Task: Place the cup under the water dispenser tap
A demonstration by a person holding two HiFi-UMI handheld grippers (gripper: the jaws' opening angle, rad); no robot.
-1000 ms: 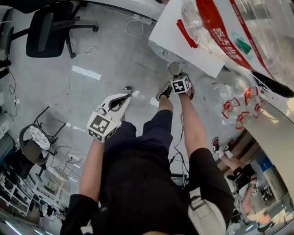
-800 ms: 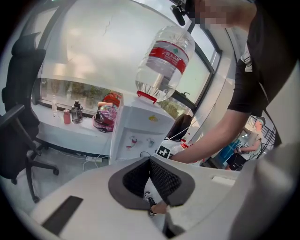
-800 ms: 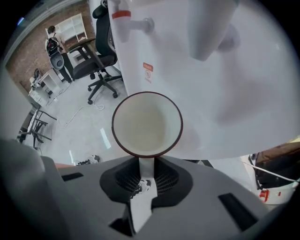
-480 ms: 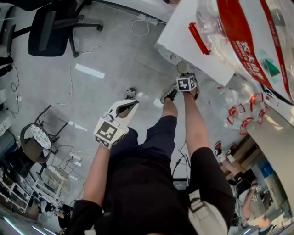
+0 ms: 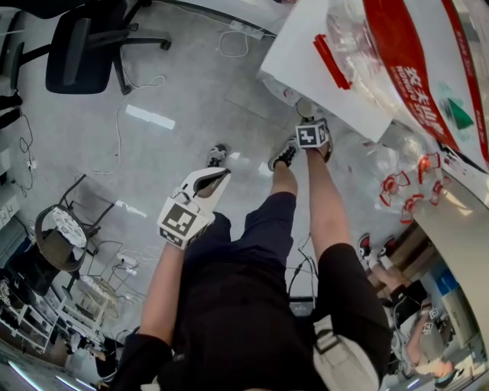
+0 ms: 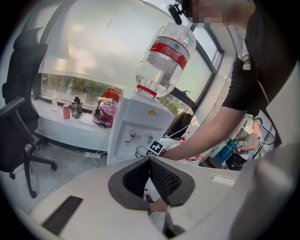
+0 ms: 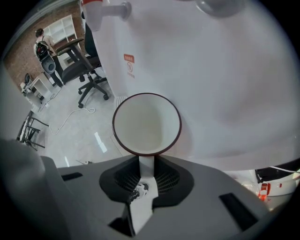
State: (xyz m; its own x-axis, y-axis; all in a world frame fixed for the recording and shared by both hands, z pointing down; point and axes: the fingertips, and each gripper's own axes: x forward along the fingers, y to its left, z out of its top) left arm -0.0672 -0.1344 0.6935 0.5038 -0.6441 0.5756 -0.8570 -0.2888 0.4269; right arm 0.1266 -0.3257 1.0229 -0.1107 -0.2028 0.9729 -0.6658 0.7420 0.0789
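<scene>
A white cup (image 7: 146,123) with a dark red rim stands upright against the white front of the water dispenser (image 7: 211,70), below a tap (image 7: 112,8) at the upper left. My right gripper (image 7: 146,161) points steeply down with the cup's handle between its pads. The jaws are opening, and the pads still touch the handle. In the head view the cup (image 5: 306,108) shows just beyond that gripper (image 5: 309,119), at the dispenser's (image 5: 321,69) edge. My left gripper (image 5: 220,172) hangs over the floor, shut and empty, with its tips (image 6: 150,160) meeting.
A large water bottle (image 6: 165,56) sits upside down on the dispenser (image 6: 136,126). Several red-capped empty bottles (image 5: 405,179) lie to the right. An office chair (image 5: 80,53) and floor cables (image 5: 229,46) are at the far left. A window sill (image 6: 75,110) carries small items.
My right gripper has carried the cup a little lower and closer in under the dispenser's front. The left gripper has stayed about where it was.
</scene>
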